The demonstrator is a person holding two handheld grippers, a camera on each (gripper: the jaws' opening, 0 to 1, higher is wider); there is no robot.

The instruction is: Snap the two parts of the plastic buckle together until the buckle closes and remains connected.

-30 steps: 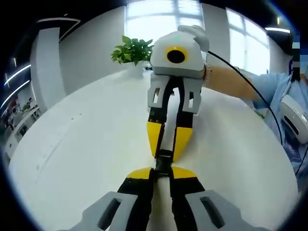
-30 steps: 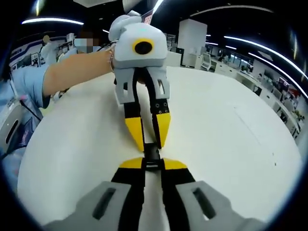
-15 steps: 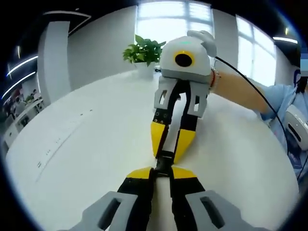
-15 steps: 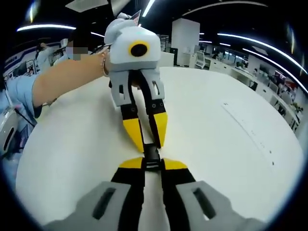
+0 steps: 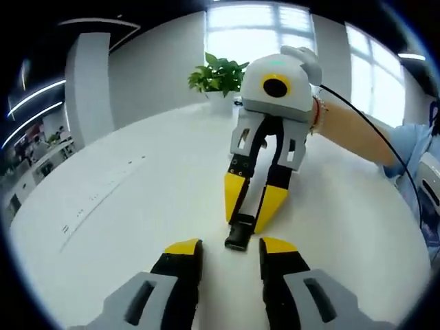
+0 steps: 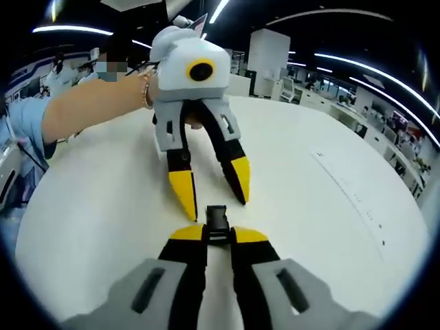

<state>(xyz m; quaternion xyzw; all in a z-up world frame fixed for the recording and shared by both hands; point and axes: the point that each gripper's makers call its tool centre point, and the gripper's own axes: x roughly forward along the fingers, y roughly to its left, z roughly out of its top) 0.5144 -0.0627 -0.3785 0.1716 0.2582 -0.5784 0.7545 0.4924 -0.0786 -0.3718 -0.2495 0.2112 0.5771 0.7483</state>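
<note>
Left gripper [image 5: 227, 247] released, jaws spread wide either side of the black plastic buckle [image 5: 239, 232]. Right gripper [image 6: 218, 234] clamped on buckle's end. Smooth white round surface [image 5: 124, 206]: open room all round, far edge at 12 o'clock by potted plant [image 5: 218, 72].

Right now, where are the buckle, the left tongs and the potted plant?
buckle [image 6: 216, 223]: right gripper view, middle of its black body.
left tongs [image 5: 227, 249]: left gripper view, midway between the yellow tips.
potted plant [image 5: 220, 72]: left gripper view, its green leaves.
</note>
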